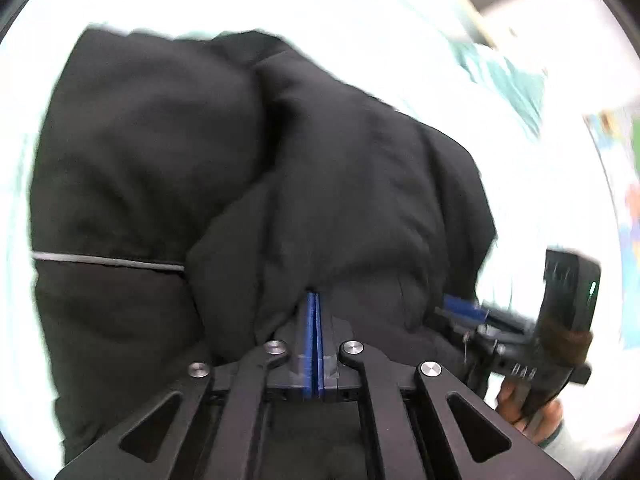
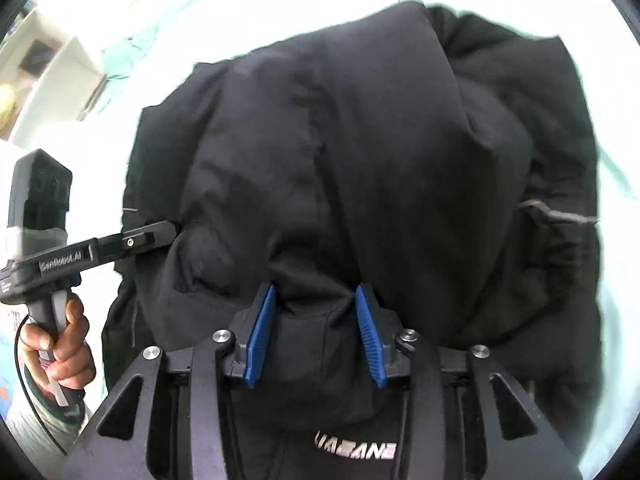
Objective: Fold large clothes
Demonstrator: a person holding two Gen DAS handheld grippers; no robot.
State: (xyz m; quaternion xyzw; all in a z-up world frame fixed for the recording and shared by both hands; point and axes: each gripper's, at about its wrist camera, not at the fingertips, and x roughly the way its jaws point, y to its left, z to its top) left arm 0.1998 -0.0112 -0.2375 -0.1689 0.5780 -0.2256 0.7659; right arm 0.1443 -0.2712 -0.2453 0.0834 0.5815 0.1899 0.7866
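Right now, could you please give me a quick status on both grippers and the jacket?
Left gripper shut on black jacket. Right gripper open, astride a fold. Nothing in the way.

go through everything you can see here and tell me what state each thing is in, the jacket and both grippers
Black padded jacket: bunched and partly folded over itself on the pale bed sheet, not flat.
Left gripper: blue pads pressed together, shut on a pinch of jacket fabric.
Right gripper: blue pads apart, open, with a fold of the jacket between them.

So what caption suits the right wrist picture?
Right claw open around a fold of the black jacket.
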